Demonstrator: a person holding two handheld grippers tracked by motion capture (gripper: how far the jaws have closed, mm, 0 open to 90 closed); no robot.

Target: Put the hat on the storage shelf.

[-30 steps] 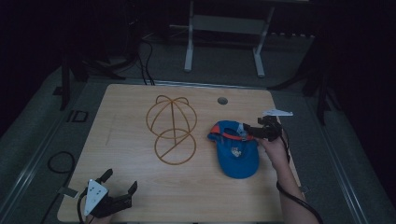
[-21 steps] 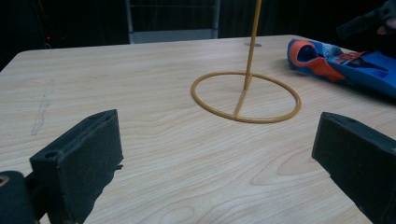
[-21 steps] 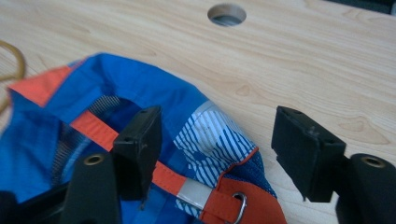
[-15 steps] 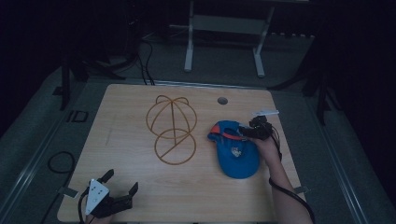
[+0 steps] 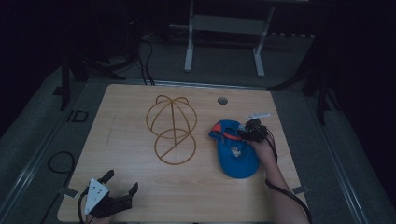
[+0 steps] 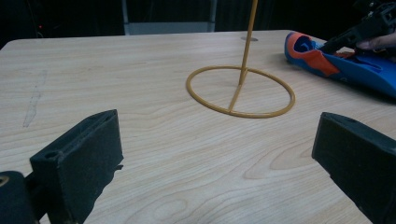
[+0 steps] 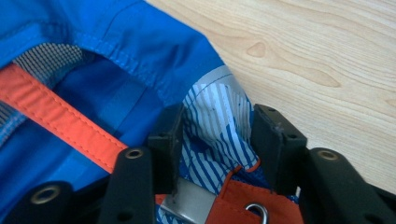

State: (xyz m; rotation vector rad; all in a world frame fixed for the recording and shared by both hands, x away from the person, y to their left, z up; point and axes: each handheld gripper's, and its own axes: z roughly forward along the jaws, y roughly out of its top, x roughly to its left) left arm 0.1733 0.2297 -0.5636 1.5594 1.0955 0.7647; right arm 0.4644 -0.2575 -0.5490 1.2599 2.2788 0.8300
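On the blue cap, right gripper lower than before, fingers narrower.

High view: above my side, looking forward and down over the whole tabletop. Left gripper view: low, near the tabletop, facing across to the wire stand and cap. Right gripper view: close on the cap. All three share the cap; high and left also share the stand.
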